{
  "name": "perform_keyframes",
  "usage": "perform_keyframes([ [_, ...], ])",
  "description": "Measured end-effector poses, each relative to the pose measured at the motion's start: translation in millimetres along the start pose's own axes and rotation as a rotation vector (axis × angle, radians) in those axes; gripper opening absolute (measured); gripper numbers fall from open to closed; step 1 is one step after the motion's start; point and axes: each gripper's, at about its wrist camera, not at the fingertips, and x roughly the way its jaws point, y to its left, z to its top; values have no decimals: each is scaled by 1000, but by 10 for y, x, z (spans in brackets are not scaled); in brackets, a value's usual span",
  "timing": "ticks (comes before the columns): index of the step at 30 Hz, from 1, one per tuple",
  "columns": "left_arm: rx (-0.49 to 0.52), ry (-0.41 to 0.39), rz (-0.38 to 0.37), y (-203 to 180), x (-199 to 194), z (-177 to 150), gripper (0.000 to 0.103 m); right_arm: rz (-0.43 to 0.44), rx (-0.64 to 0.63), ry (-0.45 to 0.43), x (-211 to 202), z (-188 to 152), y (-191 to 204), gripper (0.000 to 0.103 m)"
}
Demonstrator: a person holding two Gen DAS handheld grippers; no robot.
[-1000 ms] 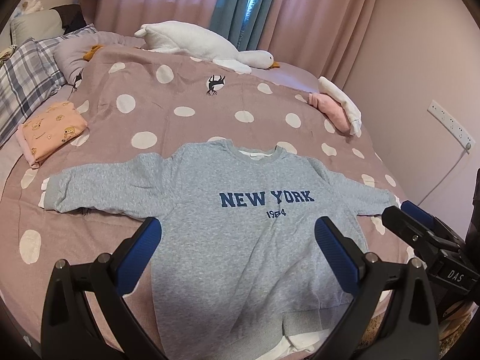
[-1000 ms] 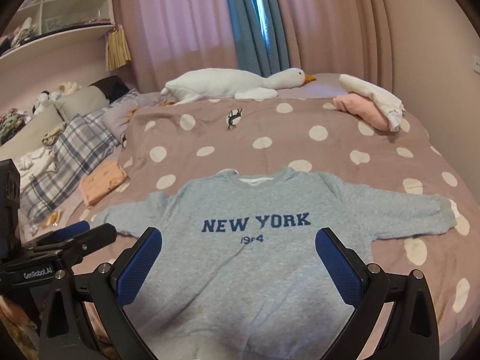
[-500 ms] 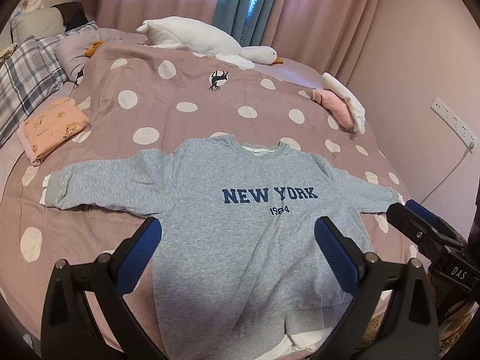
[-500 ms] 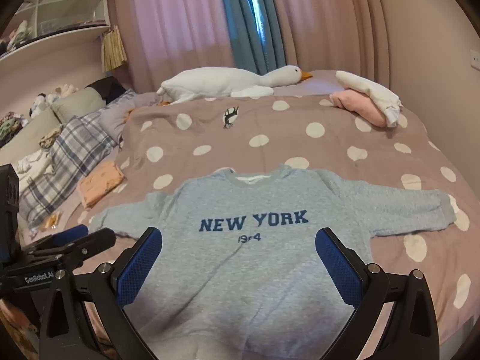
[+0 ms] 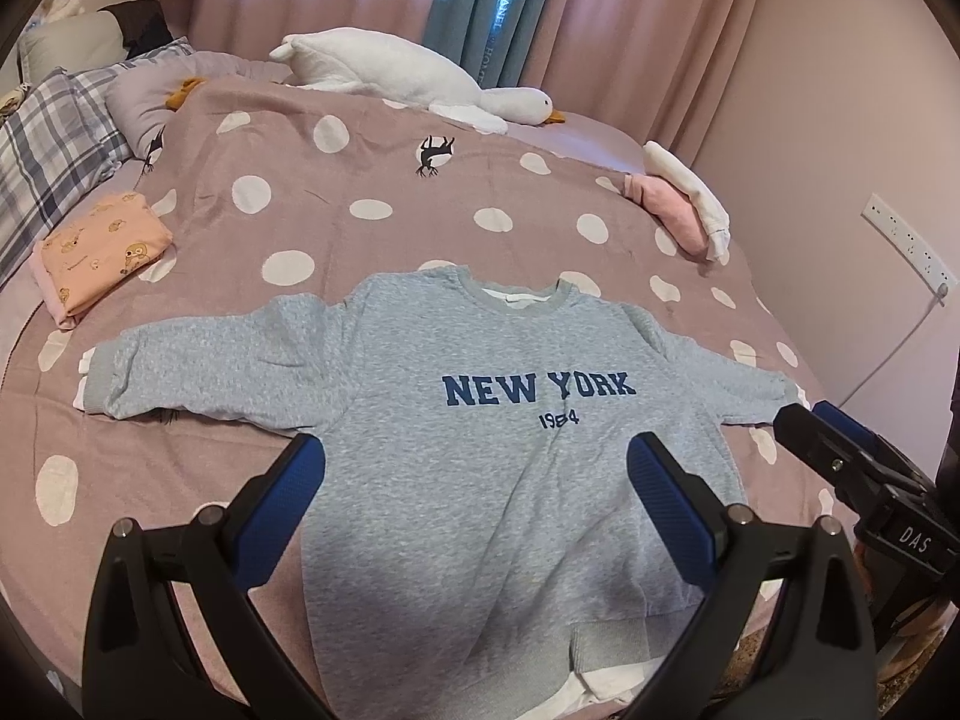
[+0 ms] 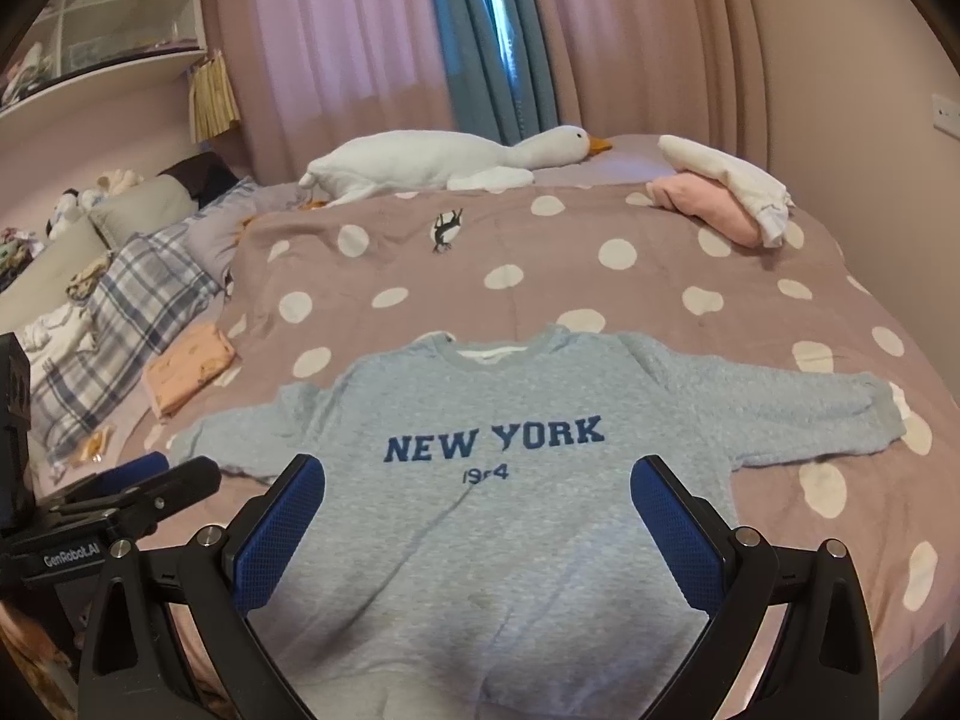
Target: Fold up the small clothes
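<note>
A grey sweatshirt [image 5: 480, 468] with blue "NEW YORK" lettering lies flat, face up, on the polka-dot bedspread [image 5: 360, 180], both sleeves spread out; it also shows in the right wrist view [image 6: 498, 516]. My left gripper [image 5: 474, 480] is open and empty, held above the sweatshirt's lower body. My right gripper [image 6: 477, 498] is open and empty, also above the lower body. The right gripper shows at the right edge of the left wrist view [image 5: 840, 450]. The left gripper shows at the left edge of the right wrist view [image 6: 150, 480].
A folded orange garment [image 5: 99, 246] lies at the left of the bed. A pink and white pile of clothes [image 5: 684, 204] sits at the far right. A white goose plush [image 5: 408, 78] lies at the back. Plaid pillows [image 5: 42, 144] are at the left, a wall [image 5: 840, 120] at the right.
Both cameras drifted slightly, so the sweatshirt sits a little differently in view. Both grippers stay open and nothing was grasped.
</note>
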Motion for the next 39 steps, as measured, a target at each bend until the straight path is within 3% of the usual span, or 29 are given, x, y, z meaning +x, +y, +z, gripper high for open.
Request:
perform_keyframes([
  [31, -12, 81, -43, -76, 247, -33, 100, -22, 47, 20, 83, -12, -170, 102],
  [36, -26, 138, -59, -82, 395, -81, 100, -33, 59, 25, 122, -19, -216, 102],
  [39, -19, 180, -65, -121, 516, -145, 98, -48, 79, 36, 163, -28, -283, 96],
])
